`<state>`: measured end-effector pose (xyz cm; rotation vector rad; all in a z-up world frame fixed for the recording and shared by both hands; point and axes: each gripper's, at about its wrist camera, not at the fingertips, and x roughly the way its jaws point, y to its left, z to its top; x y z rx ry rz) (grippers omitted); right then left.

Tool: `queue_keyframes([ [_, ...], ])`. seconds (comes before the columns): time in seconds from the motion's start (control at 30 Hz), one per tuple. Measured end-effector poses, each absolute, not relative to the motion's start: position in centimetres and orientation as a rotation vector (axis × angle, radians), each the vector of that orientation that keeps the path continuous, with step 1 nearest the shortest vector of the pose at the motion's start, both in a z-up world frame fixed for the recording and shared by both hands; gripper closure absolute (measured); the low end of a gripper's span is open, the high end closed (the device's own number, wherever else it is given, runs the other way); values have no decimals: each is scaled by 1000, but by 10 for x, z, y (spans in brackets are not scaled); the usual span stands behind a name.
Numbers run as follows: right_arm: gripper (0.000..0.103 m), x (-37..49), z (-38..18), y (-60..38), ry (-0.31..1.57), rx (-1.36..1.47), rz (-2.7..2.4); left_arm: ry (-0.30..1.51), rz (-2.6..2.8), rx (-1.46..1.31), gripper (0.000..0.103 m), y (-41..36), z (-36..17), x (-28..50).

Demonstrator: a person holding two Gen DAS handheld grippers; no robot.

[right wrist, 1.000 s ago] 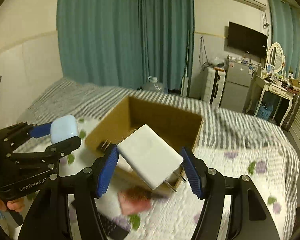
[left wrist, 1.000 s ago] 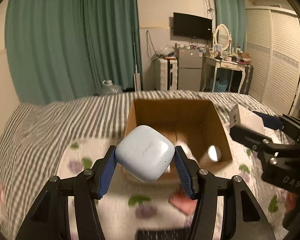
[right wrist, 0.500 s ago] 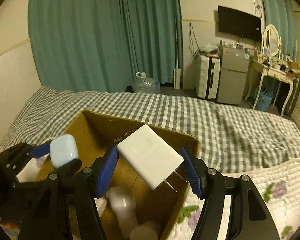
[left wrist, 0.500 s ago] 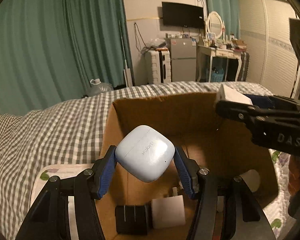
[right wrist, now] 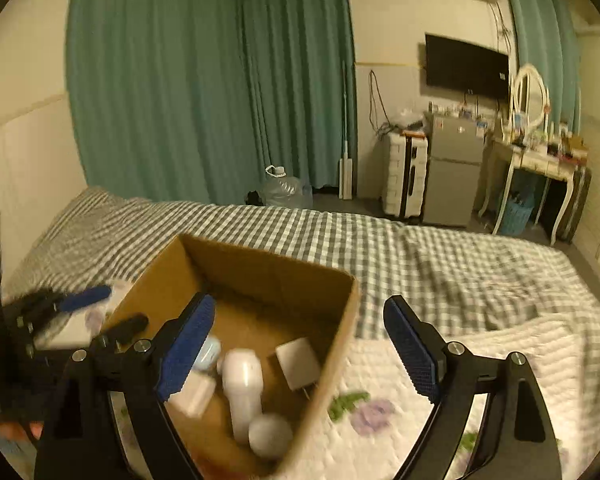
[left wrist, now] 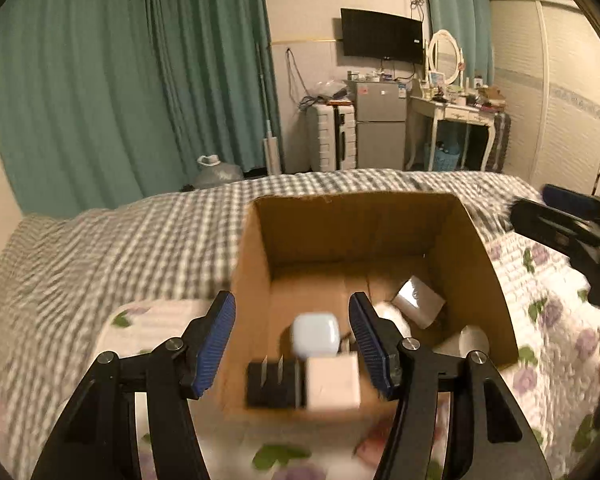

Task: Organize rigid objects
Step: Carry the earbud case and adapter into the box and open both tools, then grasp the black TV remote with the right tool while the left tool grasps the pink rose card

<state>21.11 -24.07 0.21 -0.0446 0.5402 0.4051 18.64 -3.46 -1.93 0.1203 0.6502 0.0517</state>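
An open cardboard box stands on the bed and also shows in the right wrist view. My left gripper is open and empty above the box's near side. The pale blue earbud case is free inside the box, above a black block and a white cube. My right gripper is open and empty over the box's right wall. The white charger lies inside, next to a white bottle and a white ball.
The bed has a grey checked sheet and a white floral quilt. Green curtains, a fridge, a suitcase and a dressing table stand beyond the bed. The right gripper shows in the left wrist view.
Both grippers have opened. The earbud case has left the left gripper and the charger has left the right gripper; both are now inside the box. Both grippers have pulled back.
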Motion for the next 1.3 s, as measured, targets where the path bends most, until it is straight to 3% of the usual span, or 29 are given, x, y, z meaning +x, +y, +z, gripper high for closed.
queue_keyframes([
  [0.4,15,97,-63,-239,658,-122,567,712,135,95,40,-22,-66,67],
  [0.7,16,72,-154,-142,865,-372,791,778,192,-29,40,17,-88,64],
  [0.9,40,81,-181,-112,920,-383,823,769,237,-87,40,38,-86,63],
  [0.97,60,82,-179,-114,918,-374,800,776,239,-97,40,40,-86,63],
  [1.03,72,81,-167,-127,899,-365,757,777,239,-86,40,37,-85,63],
  [1.3,83,80,-127,-191,872,-217,638,796,207,11,40,6,-89,66],
])
